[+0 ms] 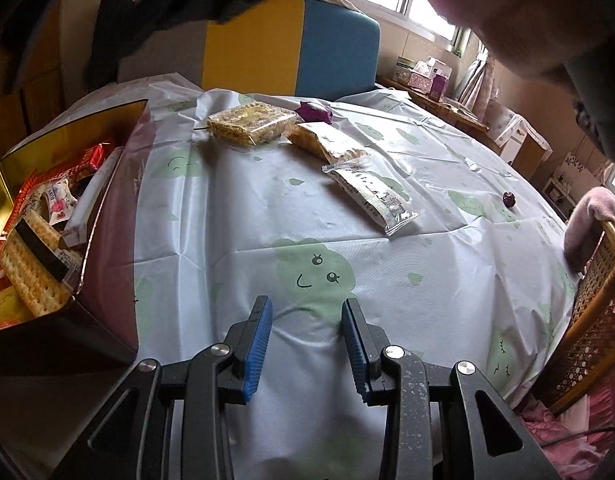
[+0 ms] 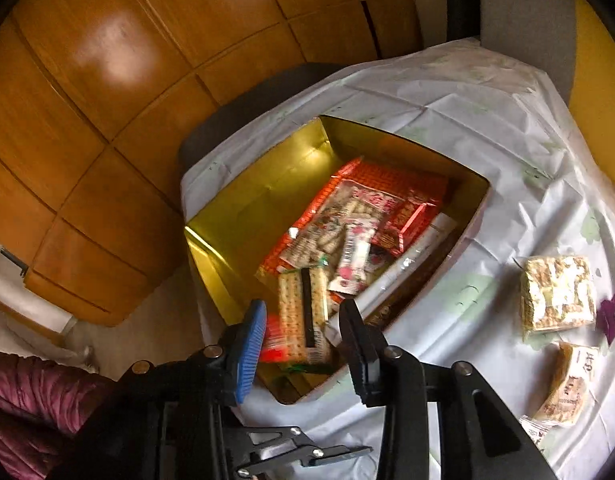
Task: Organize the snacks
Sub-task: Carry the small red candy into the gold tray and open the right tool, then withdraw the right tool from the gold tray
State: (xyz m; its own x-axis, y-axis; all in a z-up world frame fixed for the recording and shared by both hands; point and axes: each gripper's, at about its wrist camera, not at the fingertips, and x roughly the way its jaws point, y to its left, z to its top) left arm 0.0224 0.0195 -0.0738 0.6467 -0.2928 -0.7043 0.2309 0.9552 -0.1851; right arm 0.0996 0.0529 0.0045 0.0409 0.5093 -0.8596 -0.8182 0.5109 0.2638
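Observation:
My left gripper (image 1: 307,304) hangs open over the pale tablecloth (image 1: 267,208), with nothing between its blue pads. A gold-lined box (image 1: 123,184) stands to its left, filled with several snack packs. Loose on the cloth lie a yellow cracker pack (image 1: 247,124), a purple candy (image 1: 313,112), a second cracker pack (image 1: 327,144), a white wrapped bar (image 1: 371,196) and a small dark round candy (image 1: 508,199). My right gripper (image 2: 303,308) is open above the box (image 2: 243,208). A long cracker pack (image 2: 303,312) lies in the box below its fingers, untouched by either pad.
In the right wrist view the yellow pack (image 2: 555,296), purple candy (image 2: 613,316) and another cracker pack (image 2: 567,384) lie right of the box. Wooden cabinets (image 2: 107,80) stand behind. A wicker chair (image 1: 595,320) borders the table's right edge. A person's arm (image 1: 507,8) reaches overhead.

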